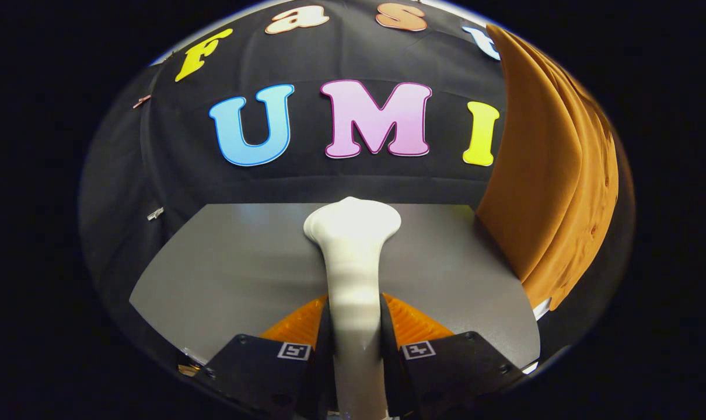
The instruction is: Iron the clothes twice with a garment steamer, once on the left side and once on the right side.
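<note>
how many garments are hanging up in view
1: an orange-brown fabric garment hangs beyond the gripper, off to one side of the white plastic garment steamer clamped between its fingers. Others may be hidden.

Test booth: black cloth wall (172,175), bare grey tabletop (224,280).

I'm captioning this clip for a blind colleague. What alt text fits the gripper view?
The gripper is shut on a white garment steamer, its jaws pressing both sides of the handle, the head pointing ahead over a grey table. An orange garment hangs to the right, beyond the steamer and apart from it.
</note>
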The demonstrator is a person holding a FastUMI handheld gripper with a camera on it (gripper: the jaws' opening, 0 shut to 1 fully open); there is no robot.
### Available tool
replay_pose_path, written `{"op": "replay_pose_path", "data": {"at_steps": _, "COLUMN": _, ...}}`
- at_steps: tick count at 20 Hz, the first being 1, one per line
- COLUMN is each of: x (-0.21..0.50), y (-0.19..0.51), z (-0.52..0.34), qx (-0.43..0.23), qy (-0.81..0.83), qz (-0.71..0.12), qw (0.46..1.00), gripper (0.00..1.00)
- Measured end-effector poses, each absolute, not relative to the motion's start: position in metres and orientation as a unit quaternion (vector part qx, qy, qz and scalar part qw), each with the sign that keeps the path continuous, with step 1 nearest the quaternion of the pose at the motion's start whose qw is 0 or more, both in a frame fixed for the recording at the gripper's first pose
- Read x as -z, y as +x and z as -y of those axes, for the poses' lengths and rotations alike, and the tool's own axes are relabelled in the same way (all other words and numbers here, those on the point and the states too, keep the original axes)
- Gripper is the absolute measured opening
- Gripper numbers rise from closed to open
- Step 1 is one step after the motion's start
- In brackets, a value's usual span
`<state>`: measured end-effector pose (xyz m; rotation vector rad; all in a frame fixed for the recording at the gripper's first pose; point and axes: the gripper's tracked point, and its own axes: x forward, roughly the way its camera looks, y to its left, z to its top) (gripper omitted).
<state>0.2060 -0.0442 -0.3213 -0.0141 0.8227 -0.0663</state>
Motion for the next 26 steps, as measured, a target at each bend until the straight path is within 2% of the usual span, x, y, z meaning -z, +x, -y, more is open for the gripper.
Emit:
{"op": "replay_pose_path", "data": {"at_steps": 2, "x": 0.319, "y": 0.206, "z": 0.043, "qx": 0.023, "qy": -0.011, "qz": -0.391, "qw": 0.920, "gripper": 0.41}}
{"op": "replay_pose_path", "data": {"at_steps": 4, "x": 0.315, "y": 0.207, "z": 0.037, "qx": 0.006, "qy": -0.018, "qz": -0.382, "qw": 0.924, "gripper": 0.33}}
{"op": "replay_pose_path", "data": {"at_steps": 9, "x": 0.302, "y": 0.206, "z": 0.029, "qx": -0.023, "qy": -0.021, "qz": -0.361, "qw": 0.932, "gripper": 0.33}}
{"op": "replay_pose_path", "data": {"at_steps": 15, "x": 0.249, "y": 0.192, "z": 0.024, "qx": -0.027, "qy": -0.011, "qz": -0.304, "qw": 0.952, "gripper": 0.33}}
{"op": "replay_pose_path", "data": {"at_steps": 26, "x": 0.148, "y": 0.116, "z": -0.021, "qx": -0.027, "qy": -0.007, "qz": -0.201, "qw": 0.979, "gripper": 0.33}}
